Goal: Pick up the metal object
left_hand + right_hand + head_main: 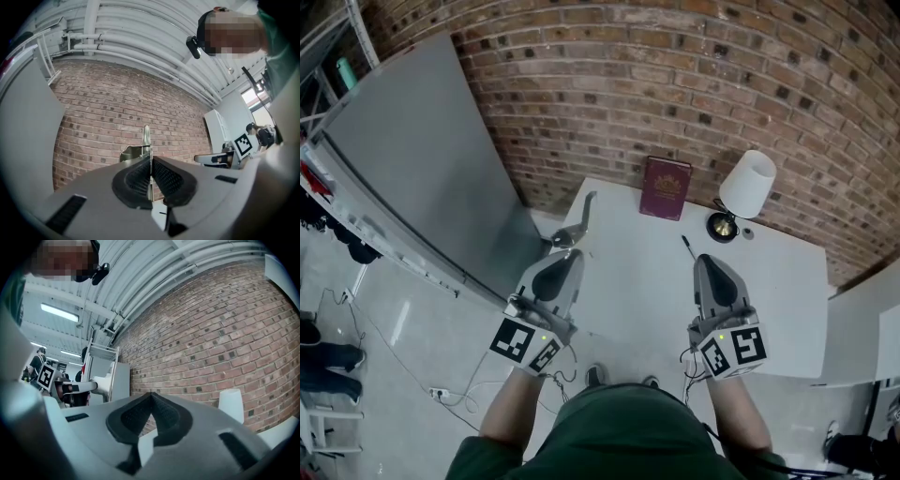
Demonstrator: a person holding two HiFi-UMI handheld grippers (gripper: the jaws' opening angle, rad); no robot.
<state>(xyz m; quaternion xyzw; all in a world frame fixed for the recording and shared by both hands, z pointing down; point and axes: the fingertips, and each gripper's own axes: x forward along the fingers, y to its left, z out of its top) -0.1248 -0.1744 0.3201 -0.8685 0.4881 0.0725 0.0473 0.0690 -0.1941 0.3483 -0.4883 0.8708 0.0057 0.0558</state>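
- The metal object [573,231], a thin bent plate, is pinched on edge between the closed fingers [138,177] of the left gripper [569,253], at the tabletop's [628,291] 10 o'clock corner.
- It is judged stiff, light and slick, so a twist or slip is likely with so narrow a bite.
- A hold on the flat strip beside the bend is judged safest.
- The right gripper [705,259], at the object's 3 o'clock, is closed on nothing.

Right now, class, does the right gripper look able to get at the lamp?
Probably yes. The lamp stands on the table ahead of the right gripper, with only bare tabletop between them. The gripper is empty, but its jaws are shut and would need to open first.
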